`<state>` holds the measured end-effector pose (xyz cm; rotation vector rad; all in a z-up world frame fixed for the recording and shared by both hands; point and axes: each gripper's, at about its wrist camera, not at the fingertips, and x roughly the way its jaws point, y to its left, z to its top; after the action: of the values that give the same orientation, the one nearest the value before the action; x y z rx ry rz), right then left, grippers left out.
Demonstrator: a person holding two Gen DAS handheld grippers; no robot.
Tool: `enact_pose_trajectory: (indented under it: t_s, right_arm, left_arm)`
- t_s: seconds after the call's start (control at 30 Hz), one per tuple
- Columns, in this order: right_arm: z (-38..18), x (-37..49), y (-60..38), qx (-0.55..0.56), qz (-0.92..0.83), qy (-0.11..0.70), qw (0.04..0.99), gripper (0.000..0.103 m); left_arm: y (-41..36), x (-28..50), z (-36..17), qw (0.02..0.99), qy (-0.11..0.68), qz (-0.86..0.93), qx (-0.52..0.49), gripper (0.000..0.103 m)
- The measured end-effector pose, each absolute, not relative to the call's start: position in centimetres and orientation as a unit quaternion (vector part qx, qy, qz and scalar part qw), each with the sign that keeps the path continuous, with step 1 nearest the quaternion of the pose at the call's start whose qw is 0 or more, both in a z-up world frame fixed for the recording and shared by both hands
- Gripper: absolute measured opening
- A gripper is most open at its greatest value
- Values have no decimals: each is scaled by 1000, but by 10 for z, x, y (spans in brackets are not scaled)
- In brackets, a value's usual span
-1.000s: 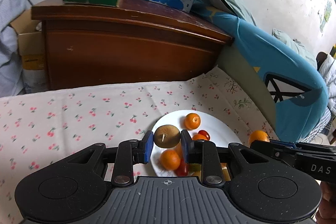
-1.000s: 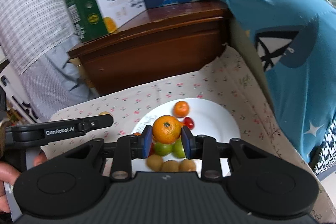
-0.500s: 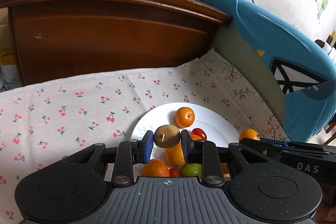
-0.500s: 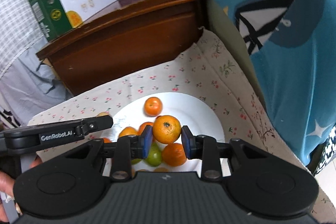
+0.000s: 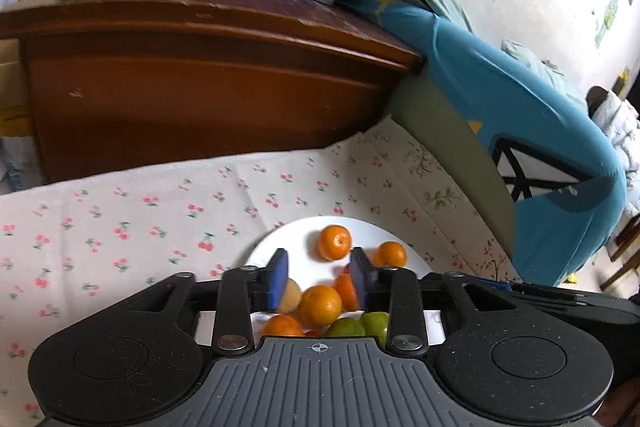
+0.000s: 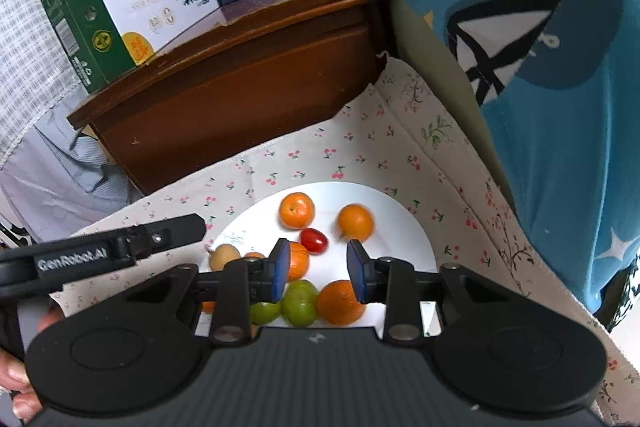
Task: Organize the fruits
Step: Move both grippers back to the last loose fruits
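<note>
My left jaws are opening and my right jaws stand apart, both empty above the white plate of small, round, light, roll-prone oranges; I'd grip each gently across its middle.

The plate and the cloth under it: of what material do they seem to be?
Plate: probably glazed ceramic or melamine, plain white, smooth, slightly shiny. Cloth: woven cotton-like fabric, matte, printed with small cherries, with soft folds at the edge.
</note>
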<state>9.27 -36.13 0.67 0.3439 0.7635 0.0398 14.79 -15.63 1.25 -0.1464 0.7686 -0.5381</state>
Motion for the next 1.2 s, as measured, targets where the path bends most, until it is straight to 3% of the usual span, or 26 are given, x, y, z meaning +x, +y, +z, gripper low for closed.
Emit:
enact_pose_trajectory:
  t_s: [0.57,0.77,0.87,1.2]
  right_arm:
    - [25,80,-317,147,90,362,916,33]
    - [20,79,-293,131,122,375,910,33]
    - [16,78,-282,124,139,382,905,33]
    - [-1,79,-250,117,191,404,887,33]
  left_arm:
    - [-87,117,31,896,392,-205,-47,40]
    - [-68,112,29,895,403,-185,-44,40]
    - [-61,110,29,898,404,-173,-37,47]
    - [-36,104,23,896,418,-146,-21,48]
